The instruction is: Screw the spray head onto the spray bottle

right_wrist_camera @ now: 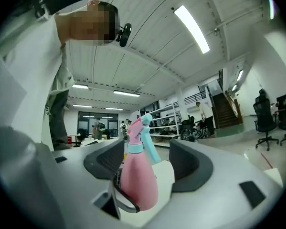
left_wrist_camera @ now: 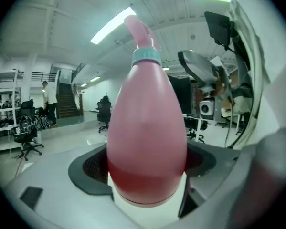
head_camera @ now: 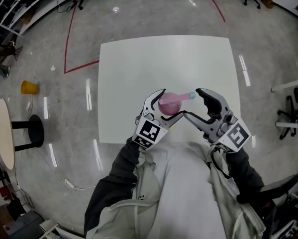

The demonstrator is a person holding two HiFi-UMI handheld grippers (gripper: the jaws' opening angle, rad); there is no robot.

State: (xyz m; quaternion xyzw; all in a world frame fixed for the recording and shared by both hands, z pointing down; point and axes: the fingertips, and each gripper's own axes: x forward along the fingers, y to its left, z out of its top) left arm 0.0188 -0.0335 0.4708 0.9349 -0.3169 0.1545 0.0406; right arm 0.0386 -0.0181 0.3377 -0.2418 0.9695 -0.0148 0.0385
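Spray bottle [head_camera: 167, 102], smooth pink plastic and pear-shaped, is clamped at its broad base by the left hand-held gripper [head_camera: 171, 103], above the near edge of the white desk [head_camera: 139, 73]. Only the right gripper view shows the trigger of the pink-and-teal spray head [right_wrist_camera: 142, 128]. The left gripper view shows little past the teal collar. The right hand-held gripper [head_camera: 192, 102] gapes wide beside the head, touching nothing.

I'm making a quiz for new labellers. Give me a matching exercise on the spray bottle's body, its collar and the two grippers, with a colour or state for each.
1 bottle body
2 collar
3 left gripper
4 right gripper

a jaws apart
b pink
c clamped on the bottle body
d teal

Pairs: 1-b, 2-d, 3-c, 4-a
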